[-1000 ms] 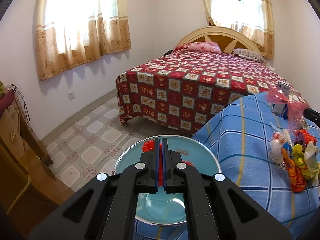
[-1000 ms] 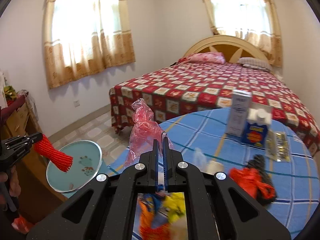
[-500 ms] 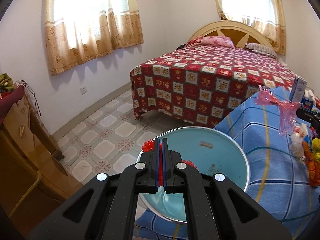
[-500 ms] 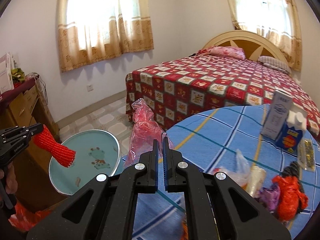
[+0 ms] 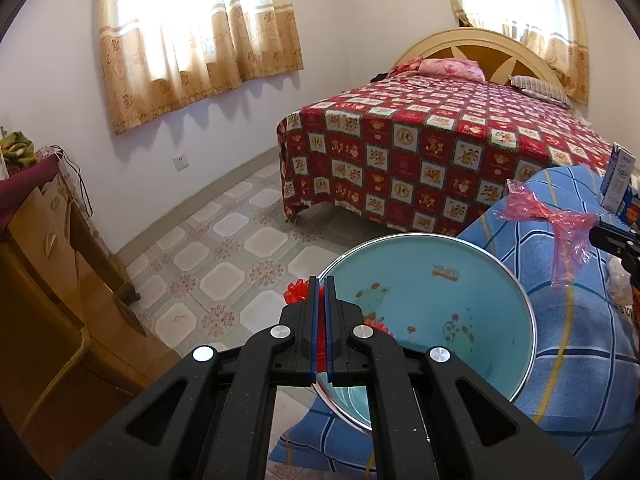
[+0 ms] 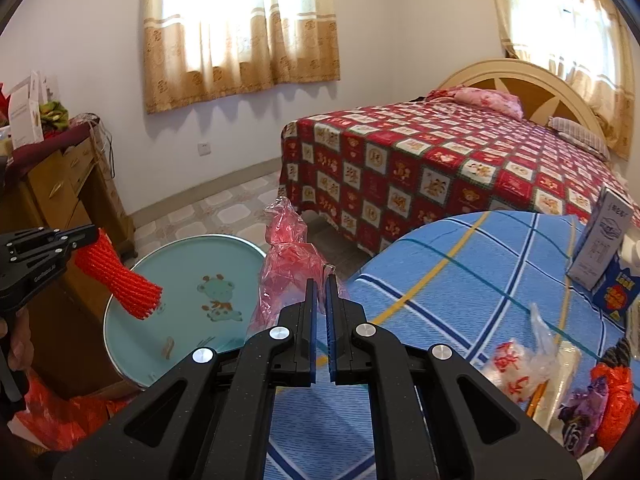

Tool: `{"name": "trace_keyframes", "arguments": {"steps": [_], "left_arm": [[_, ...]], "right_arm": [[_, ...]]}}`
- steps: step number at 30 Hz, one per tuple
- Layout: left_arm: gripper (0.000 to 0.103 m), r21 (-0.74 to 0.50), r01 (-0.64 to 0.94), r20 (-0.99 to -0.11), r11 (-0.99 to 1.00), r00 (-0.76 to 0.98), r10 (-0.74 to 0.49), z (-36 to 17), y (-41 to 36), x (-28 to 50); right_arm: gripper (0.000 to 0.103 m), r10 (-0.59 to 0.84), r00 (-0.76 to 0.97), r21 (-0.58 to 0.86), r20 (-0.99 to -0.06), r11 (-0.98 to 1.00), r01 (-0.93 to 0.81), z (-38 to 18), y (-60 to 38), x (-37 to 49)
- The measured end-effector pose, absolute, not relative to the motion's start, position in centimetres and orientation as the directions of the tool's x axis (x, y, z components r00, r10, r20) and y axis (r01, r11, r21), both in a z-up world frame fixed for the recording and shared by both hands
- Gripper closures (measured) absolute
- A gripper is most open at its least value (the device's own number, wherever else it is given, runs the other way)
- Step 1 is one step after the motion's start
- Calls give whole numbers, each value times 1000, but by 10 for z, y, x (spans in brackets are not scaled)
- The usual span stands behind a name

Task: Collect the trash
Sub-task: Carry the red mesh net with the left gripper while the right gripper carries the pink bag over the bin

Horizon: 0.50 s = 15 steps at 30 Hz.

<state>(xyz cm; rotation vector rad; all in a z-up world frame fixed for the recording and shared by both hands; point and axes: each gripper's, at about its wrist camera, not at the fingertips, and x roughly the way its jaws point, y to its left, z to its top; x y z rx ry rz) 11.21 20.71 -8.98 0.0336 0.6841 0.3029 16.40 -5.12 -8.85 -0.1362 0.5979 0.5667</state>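
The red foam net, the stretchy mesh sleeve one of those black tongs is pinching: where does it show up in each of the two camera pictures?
Left wrist view: the red foam net peeks out low and centre, mostly hidden behind the left gripper pinching it.
Right wrist view: at the left edge, it hangs from that gripper over the basin.
Shared landmark: the round light-blue basin with cartoon animals.

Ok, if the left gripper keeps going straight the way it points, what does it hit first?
Probably nothing solid: the left gripper, shut on the red foam net, points past the left rim of the blue tray toward the tiled floor. Depth is unclear.
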Motion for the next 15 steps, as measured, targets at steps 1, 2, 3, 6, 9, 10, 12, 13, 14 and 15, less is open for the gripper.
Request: {"name": "trace_keyframes", "arguments": {"steps": [1,2,3,6,9,10,12,13,14,15], "left_arm": [[101,132,-267,-618,954,730,290,-91,207,112],[101,131,-268,-620,954,729,290,-91,208,112],[101,130,-269,-621,954,728,289,-92,209,112],[101,132,-272,-624,953,725,293,-93,210,112],[101,133,-273,-626,953,723,294,-93,210,112],[101,134,-274,-627,953,721,295,-93,210,112],[101,133,-274,-629,952,720,295,-94,211,112],[101,133,-274,-629,952,719,295,-94,211,112],[101,132,-275,-630,952,719,294,-94,212,113],[101,131,-275,-631,952,718,294,-94,212,113]], "right_arm": [[98,467,676,37,-570,837,-547,-89,-50,164],[98,469,674,36,-571,834,-550,-90,-48,164],[98,471,672,33,-572,831,-555,-91,-46,163],[98,475,668,27,-573,825,-565,-91,-44,162],[98,480,663,21,-575,818,-574,-90,-40,161],[98,481,662,19,-575,817,-577,-90,-38,161],[98,483,659,13,-576,812,-584,-90,-34,160],[98,485,658,12,-577,810,-586,-90,-33,159],[98,487,655,10,-577,807,-591,-90,-32,159],[98,488,654,9,-578,805,-593,-91,-31,159]]}}
